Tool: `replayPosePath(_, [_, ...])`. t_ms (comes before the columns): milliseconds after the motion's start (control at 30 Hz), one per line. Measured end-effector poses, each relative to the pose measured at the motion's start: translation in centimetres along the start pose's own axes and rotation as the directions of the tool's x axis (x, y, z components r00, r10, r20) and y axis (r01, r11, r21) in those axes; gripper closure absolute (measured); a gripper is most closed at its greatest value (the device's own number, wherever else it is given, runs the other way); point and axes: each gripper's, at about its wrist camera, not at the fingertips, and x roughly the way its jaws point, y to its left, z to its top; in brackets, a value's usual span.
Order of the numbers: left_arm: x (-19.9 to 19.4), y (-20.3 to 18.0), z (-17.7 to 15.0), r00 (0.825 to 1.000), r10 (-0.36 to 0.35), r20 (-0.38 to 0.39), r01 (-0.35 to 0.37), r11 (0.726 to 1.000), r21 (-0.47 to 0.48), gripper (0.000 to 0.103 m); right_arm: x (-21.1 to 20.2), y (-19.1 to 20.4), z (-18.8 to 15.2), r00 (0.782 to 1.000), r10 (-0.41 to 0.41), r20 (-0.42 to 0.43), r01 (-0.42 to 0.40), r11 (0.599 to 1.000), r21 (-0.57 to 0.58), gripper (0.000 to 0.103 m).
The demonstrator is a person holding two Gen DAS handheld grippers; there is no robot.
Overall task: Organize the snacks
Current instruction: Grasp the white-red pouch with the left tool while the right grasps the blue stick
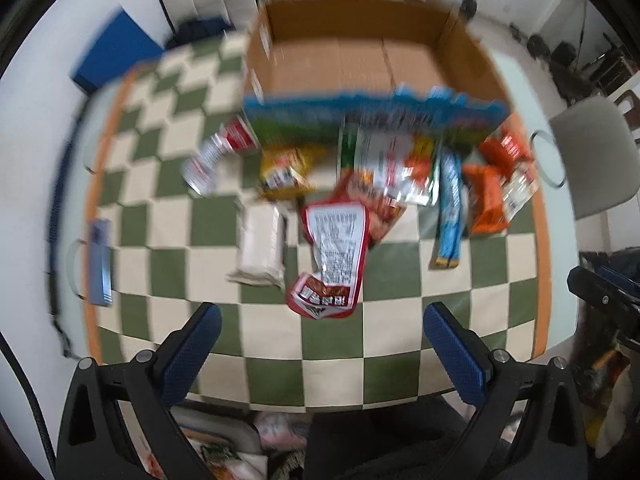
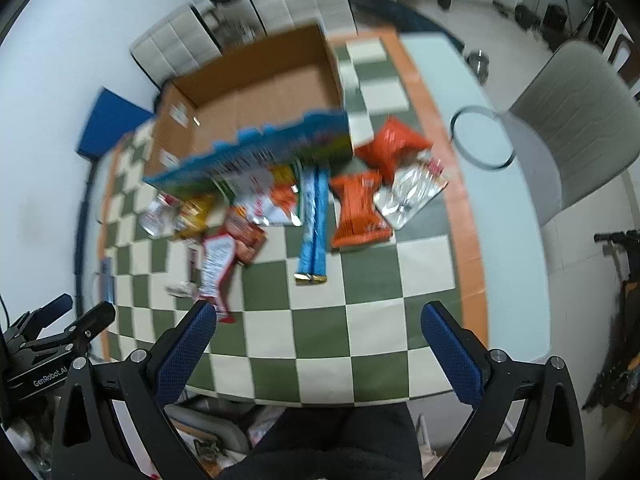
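Both tools, left (image 1: pixel 322 330) and right (image 2: pixel 318 330), hang wide and empty above the counter (image 2: pixel 472 92), snacks (image 1: pixel 332 248) heaped before the box (image 1: pixel 352 60); overlapping packets risk a double grab.

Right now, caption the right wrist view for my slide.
Open right tool hovers over checkered cloth; snack packets lie before the empty cardboard box.

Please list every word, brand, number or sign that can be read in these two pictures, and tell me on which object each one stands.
"GenRobot.AI": white print on the black body of the left gripper, seen in the right wrist view.

Red-and-white packet: dense print and large characters, too blurred to read.

Long blue packet, orange packets, yellow packet: print blurred, unreadable.

Cardboard box: white labels and printed front flap, unreadable.
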Motion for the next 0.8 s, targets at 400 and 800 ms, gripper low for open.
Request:
replayPosePath(400, [14.2,0.7,4.0,0.949,-0.128,-0.288,0.114,0.991,-0.066,0.001,13.8,0.7,3.4,0.982,-0.013,-0.187,0.006,0.999,-0.037,0.0])
replayPosePath(800, [15.9,-1.6,2.3,0.949,-0.03,-0.315,0.019,0.999,-0.037,0.052,20.4,1.2,7.4,0.968,-0.047,-0.246,0.041,0.999,-0.033,0.022])
